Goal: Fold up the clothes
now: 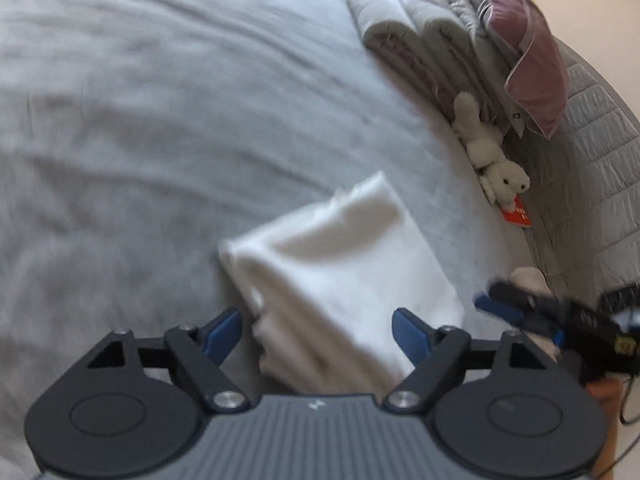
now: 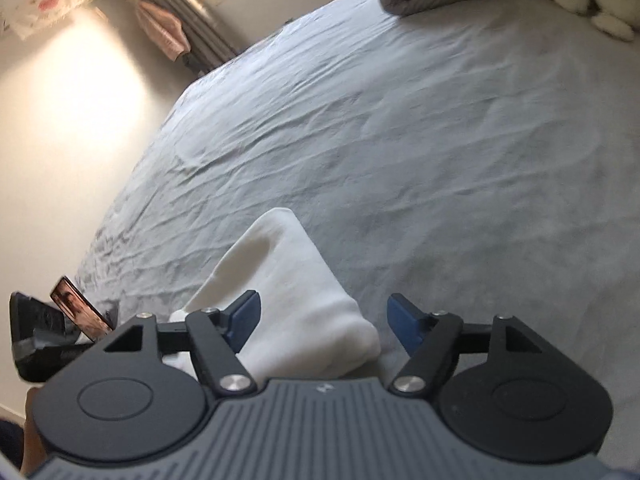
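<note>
A folded white garment (image 1: 344, 256) lies on the grey bed sheet (image 1: 160, 120). My left gripper (image 1: 316, 320) is open, its blue pads (image 1: 226, 330) standing wide on either side of the garment's near end without pressing it. In the right wrist view the same white garment (image 2: 288, 280) lies between the pads of my right gripper (image 2: 325, 306), which is open too, with a gap on the right side. The right gripper (image 1: 504, 308) also shows as a blur just right of the garment in the left wrist view.
Folded blankets (image 1: 384, 28), a pink pillow (image 1: 532, 60), a white stuffed toy (image 1: 492, 160) and a red card (image 1: 518, 216) line the quilted headboard (image 1: 600, 152). A black device with a small screen (image 2: 60, 320) sits at the bed's near left edge, and a wall (image 2: 80, 120) runs along that side.
</note>
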